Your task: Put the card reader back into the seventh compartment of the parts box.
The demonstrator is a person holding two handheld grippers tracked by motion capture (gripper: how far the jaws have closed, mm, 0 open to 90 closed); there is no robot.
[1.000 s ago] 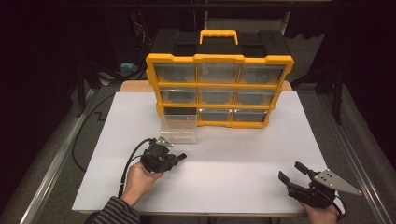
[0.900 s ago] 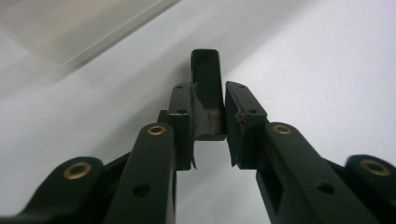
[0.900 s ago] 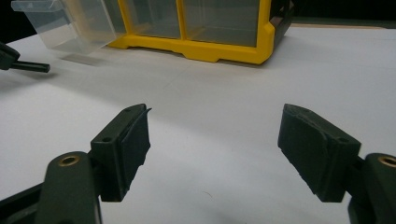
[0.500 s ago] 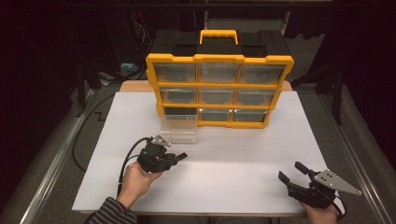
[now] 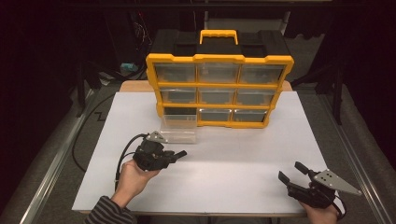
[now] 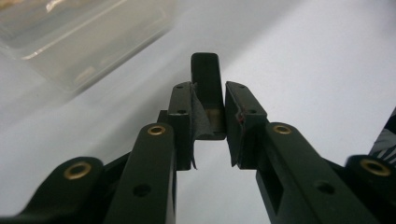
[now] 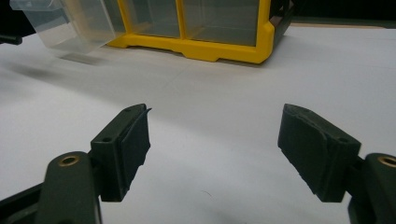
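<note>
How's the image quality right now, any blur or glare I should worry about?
High view: the white table is evenly lit and sharp, the surroundings dark. Left gripper view: the clear drawer is blurred, the small black piece between the fingers sharper. Right gripper view: the yellow organizer reads clearly, with soft shadows under the fingers.

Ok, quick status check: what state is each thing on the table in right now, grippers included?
Left gripper: shut on a small black block, held just above the table.
Right gripper: open, jaws wide apart, holding nothing.
Clear drawer: pulled out of the organizer, sitting on the table in front of it.
Organizer: upright, bottom-left slot empty, the other eight drawers pushed in.
</note>
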